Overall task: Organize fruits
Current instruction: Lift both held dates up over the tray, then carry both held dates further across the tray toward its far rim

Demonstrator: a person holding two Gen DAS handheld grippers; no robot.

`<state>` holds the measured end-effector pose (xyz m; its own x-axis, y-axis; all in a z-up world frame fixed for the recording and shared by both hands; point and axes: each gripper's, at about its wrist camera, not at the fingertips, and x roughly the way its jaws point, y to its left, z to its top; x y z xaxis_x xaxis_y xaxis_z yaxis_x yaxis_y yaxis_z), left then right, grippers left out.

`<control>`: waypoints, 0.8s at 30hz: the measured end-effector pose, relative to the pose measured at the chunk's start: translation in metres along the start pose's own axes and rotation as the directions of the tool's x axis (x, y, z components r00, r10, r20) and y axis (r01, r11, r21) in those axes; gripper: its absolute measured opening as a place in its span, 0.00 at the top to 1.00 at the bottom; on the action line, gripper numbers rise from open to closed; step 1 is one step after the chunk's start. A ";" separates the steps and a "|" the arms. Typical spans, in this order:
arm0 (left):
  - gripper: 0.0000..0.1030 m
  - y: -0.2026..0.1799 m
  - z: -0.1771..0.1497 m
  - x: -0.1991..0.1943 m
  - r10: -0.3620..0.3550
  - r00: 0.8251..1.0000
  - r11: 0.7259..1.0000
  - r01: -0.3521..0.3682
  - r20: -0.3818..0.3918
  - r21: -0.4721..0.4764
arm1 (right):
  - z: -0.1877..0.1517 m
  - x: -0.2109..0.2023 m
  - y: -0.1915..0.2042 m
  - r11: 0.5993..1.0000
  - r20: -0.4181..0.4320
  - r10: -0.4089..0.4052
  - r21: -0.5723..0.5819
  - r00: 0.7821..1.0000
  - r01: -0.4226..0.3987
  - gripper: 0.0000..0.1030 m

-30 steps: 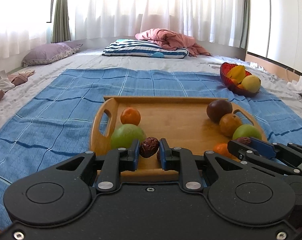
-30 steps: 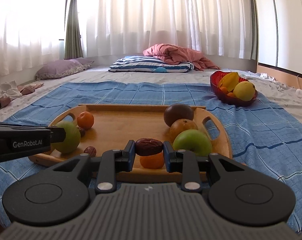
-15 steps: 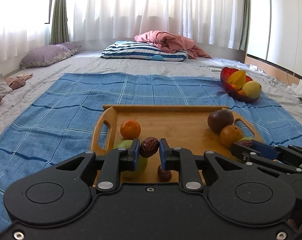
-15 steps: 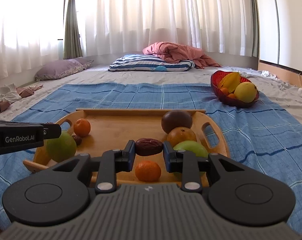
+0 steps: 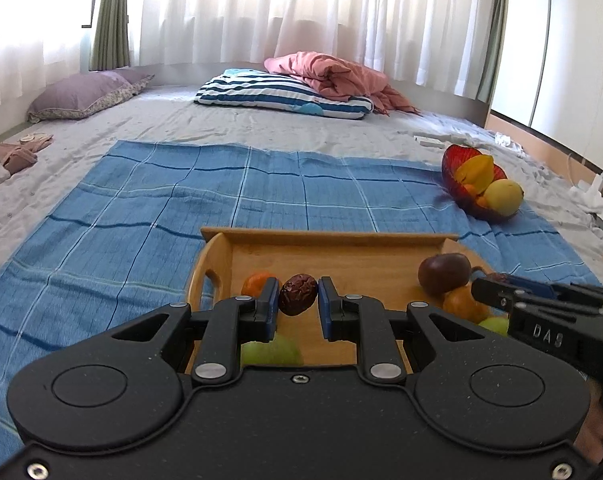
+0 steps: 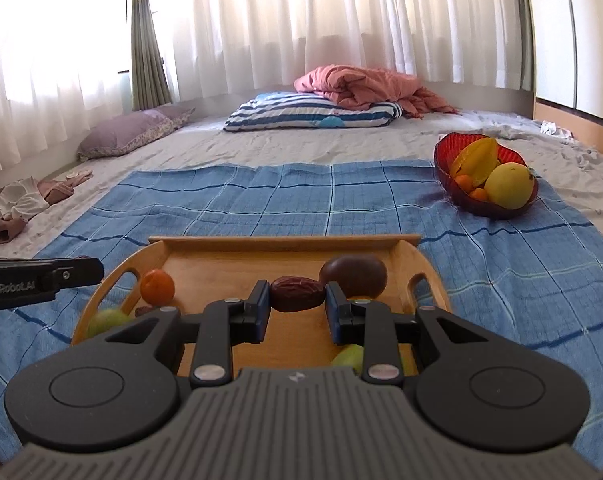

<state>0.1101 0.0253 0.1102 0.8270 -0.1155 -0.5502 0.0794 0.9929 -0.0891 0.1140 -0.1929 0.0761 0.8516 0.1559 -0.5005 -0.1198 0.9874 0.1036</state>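
My left gripper (image 5: 298,307) is shut on a wrinkled red date (image 5: 298,294), held above the near left of the wooden tray (image 5: 325,239). My right gripper (image 6: 297,307) is shut on a second dark date (image 6: 297,294) above the tray (image 6: 285,242). On the tray lie a tangerine (image 6: 157,286), a green fruit (image 6: 105,320), a dark passion fruit (image 6: 353,274), a brown fruit (image 5: 463,305) and another green fruit (image 6: 351,357). The right gripper shows at the right of the left wrist view (image 5: 481,286).
A red bowl (image 6: 457,194) with a star fruit, a yellow fruit and small oranges stands far right on the blue checked cloth (image 6: 261,200). Pillows and a pink blanket (image 6: 361,88) lie beyond. Clothes (image 6: 17,200) lie at the left.
Both grippers have risen and drawn back from the tray, each still holding its date. The tray fruits now sit lower in both views.
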 end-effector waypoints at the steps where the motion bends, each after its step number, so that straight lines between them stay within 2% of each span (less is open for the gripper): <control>1: 0.81 0.000 0.004 0.001 0.000 1.000 1.000 0.000 -0.001 0.006 | 0.006 0.003 -0.003 1.000 -0.013 0.007 0.003 1.000 -0.007 0.67; 10: 0.81 -0.001 0.035 0.008 -0.040 0.999 0.999 0.041 -0.027 0.015 | 0.050 0.016 -0.026 0.998 -0.082 0.037 0.045 0.996 -0.033 0.67; 16: 0.81 0.002 0.052 0.020 -0.050 0.996 0.999 0.051 -0.073 0.011 | 0.062 0.026 -0.028 0.998 -0.106 0.045 0.058 0.993 -0.039 0.67; 24: 0.81 0.005 0.059 0.059 -0.042 0.985 0.999 0.043 -0.166 0.002 | 0.070 0.049 -0.015 0.996 -0.164 0.071 0.067 0.984 -0.061 0.67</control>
<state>0.1927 0.0248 0.1264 0.7189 -0.1605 -0.6764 0.1162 0.9870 -0.1107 0.1936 -0.2022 0.1098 0.7459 0.2281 -0.6258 -0.1369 0.9720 0.1912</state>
